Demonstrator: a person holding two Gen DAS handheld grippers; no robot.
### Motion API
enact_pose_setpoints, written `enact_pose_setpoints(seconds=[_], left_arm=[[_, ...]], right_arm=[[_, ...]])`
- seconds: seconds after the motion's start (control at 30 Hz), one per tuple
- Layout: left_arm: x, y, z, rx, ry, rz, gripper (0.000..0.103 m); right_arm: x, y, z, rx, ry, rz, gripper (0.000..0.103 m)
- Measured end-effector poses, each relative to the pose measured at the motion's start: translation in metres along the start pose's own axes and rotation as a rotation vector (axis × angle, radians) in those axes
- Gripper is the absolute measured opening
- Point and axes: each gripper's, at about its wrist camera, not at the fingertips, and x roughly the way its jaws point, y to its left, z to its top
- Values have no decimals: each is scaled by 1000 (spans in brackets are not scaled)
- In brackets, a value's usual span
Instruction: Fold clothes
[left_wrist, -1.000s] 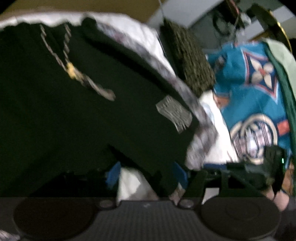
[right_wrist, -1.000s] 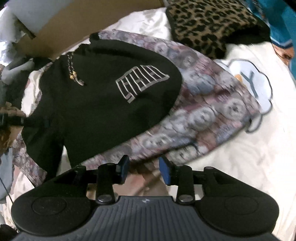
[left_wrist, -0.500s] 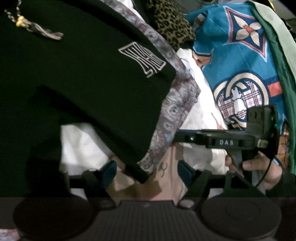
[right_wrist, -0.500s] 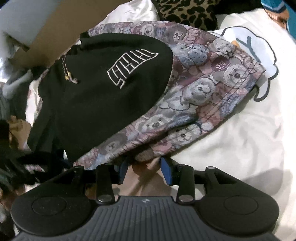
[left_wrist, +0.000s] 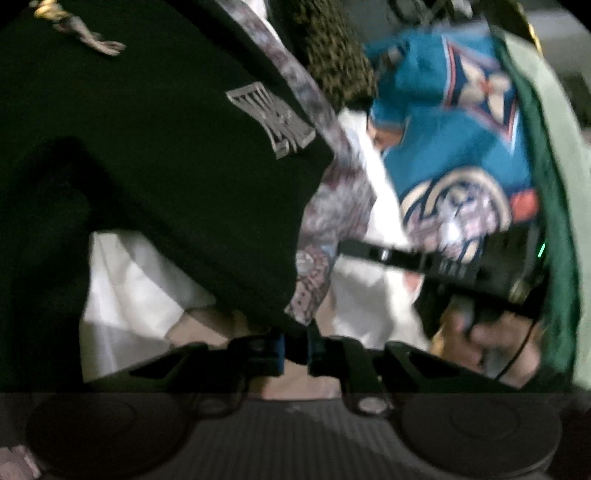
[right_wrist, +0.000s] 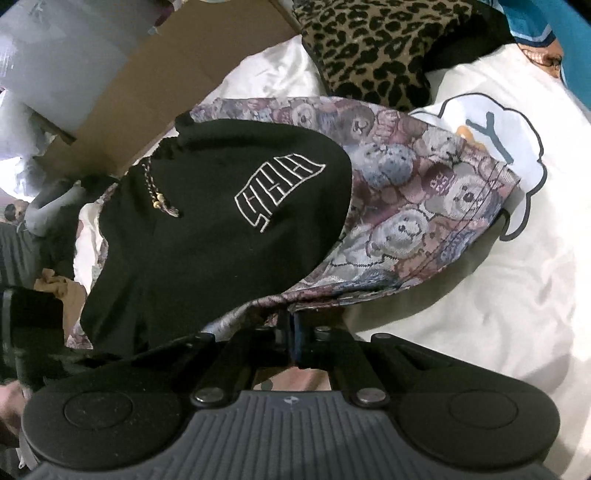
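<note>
The white sheet (right_wrist: 480, 295) lies spread as it did a second ago, with the teal blanket (left_wrist: 443, 147) and the leopard cushion (right_wrist: 380, 40) at its far side. On it the bear cloth (right_wrist: 424, 206) lies flat, and the black hoodie (right_wrist: 221, 258) on top of that, logo up, cord on its chest. Neither piece has shifted on the sheet; no fold is made yet

What changed is at the near edge. A second ago both pairs of fingers stood apart around the hems. Now the right gripper (right_wrist: 293, 332) has its fingers pinched together on the near edge of the bear cloth, which puckers up into them. The left gripper (left_wrist: 295, 349) has dropped lower and nearer to the hem, and its jaws are closing, with the dark hem of the hoodie between the blue pads, which look pressed on it, though that view is blurred

So I'd judge the grasp step just about finished: both near corners are taken, and the next move should be a lift and carry-over toward the far side. The right hand seems to have only bear cloth, so the layers may part
</note>
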Motion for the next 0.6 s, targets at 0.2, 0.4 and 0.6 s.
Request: enact_pose_setpoints(seconds=[0.2, 0.4, 0.6], left_arm=[[-17, 2, 15, -120, -35, -153, 10], [-15, -7, 35, -105, -63, -129, 16], [-7, -9, 60, -79, -76, -78, 23]], right_arm=[[-18, -2, 4, 11, -48, -1, 0], [-27, -3, 8, 13, -58, -22, 2], [-23, 11, -4, -54, -4, 43, 7]])
